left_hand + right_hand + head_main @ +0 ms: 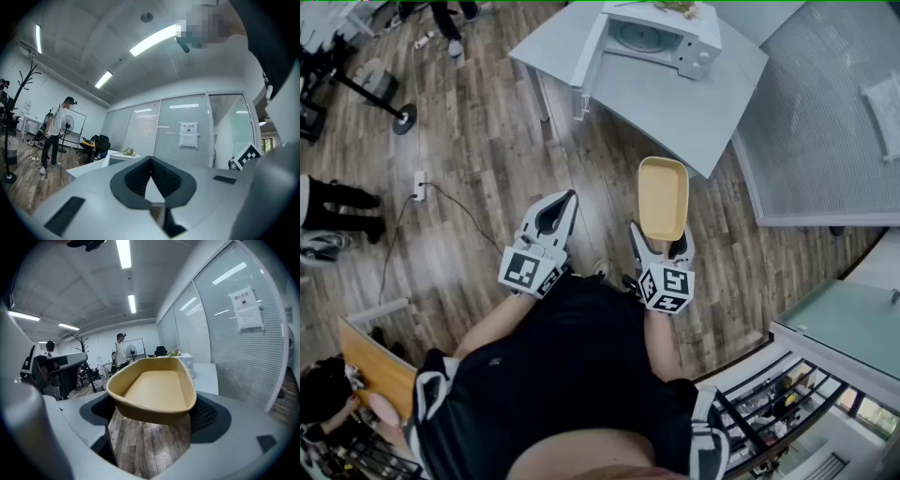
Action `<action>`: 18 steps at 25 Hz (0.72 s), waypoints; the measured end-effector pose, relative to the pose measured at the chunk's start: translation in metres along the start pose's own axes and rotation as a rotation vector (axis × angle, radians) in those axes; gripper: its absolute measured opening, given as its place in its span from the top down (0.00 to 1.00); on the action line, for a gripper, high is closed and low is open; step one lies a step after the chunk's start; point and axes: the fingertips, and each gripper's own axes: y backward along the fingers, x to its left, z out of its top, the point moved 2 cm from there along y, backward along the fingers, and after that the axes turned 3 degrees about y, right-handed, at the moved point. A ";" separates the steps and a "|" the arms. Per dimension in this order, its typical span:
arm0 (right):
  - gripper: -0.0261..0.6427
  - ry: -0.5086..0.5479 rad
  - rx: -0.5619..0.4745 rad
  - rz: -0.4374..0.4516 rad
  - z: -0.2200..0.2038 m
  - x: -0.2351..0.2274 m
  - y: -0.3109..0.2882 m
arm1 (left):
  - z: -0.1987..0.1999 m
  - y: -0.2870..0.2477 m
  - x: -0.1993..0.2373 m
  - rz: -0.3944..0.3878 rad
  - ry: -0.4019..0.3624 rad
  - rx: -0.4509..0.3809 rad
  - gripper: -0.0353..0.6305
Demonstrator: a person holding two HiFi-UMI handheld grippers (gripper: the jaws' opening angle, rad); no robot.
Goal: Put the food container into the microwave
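An empty tan food container (663, 197) sticks out forward from my right gripper (662, 242), which is shut on its near end over the wooden floor. In the right gripper view the container (154, 390) fills the space between the jaws, its hollow facing up. My left gripper (563, 204) hangs beside it to the left, shut with nothing in it; its black pads (136, 178) meet at the tip. The white microwave (661, 39) stands on a grey table (675, 103) ahead, with its door (589, 52) swung open to the left. It also shows small in the distance, the microwave (188, 363).
A blind-covered glass partition (825, 112) runs along the right. A power strip and cable (419, 185) lie on the floor at left, near a stand's round base (403, 117). A person (54, 133) stands far off. A wooden board (375, 366) is at lower left.
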 end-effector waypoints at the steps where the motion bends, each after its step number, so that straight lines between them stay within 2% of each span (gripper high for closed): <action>1: 0.21 0.001 -0.001 0.001 0.000 0.000 -0.001 | 0.000 0.000 0.000 0.000 -0.002 0.001 0.91; 18: 0.21 -0.051 -0.017 -0.016 0.008 0.019 -0.014 | 0.003 0.007 0.023 -0.023 0.005 0.014 0.91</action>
